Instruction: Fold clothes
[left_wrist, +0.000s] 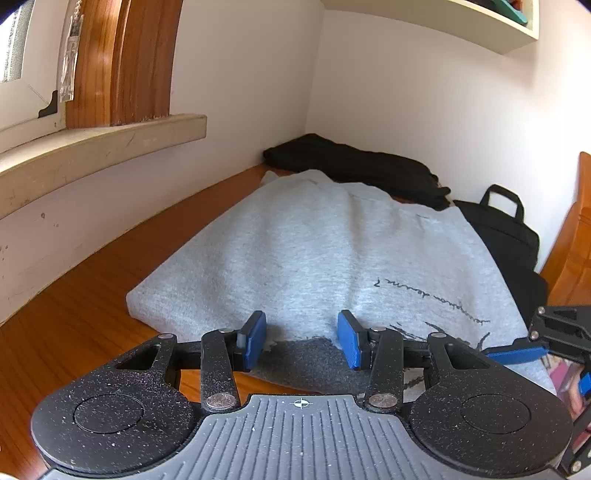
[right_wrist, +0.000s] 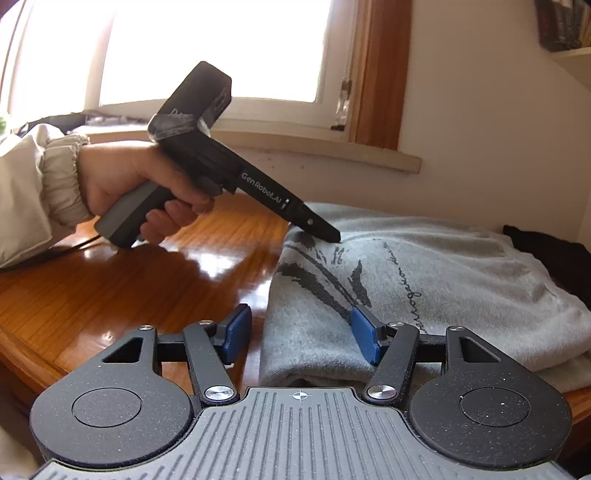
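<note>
**A:** While you hold both tools low, start with the big things. Your table (left_wrist: 92, 321) is glossy wood, running up to a white wall (left_wrist: 424, 122) under a window sill (left_wrist: 99, 147).

**B:** And the shirt?

**A:** Your grey shirt (left_wrist: 295, 251) lies folded on the table, covering most of its far half, with dark print and a line of script on top. From your right wrist view you see its near edge as a thick fold (right_wrist: 314, 369), several layers deep, close to the table's front edge.

**B:** Anything behind it?

**A:** A black garment (left_wrist: 354, 166) sits in the corner, touching the shirt's far end. A black bag (left_wrist: 506, 229) with a handle lies just beside the shirt on your right.

**B:** Now the tools.

**A:** Your left gripper (left_wrist: 301, 339) has its blue pads spread apart, nothing between them, tips down over the printed end of the shirt. Your right gripper (right_wrist: 301, 334) is also spread wide, straddling the shirt's folded corner: one pad over bare wood, the other over the print. I cannot tell whether either touches cloth.

**B:** And my hand?

**A:** Your left hand (right_wrist: 147, 184), in a pale puffy sleeve (right_wrist: 55, 184), grips the tool's handle above the table.
</note>
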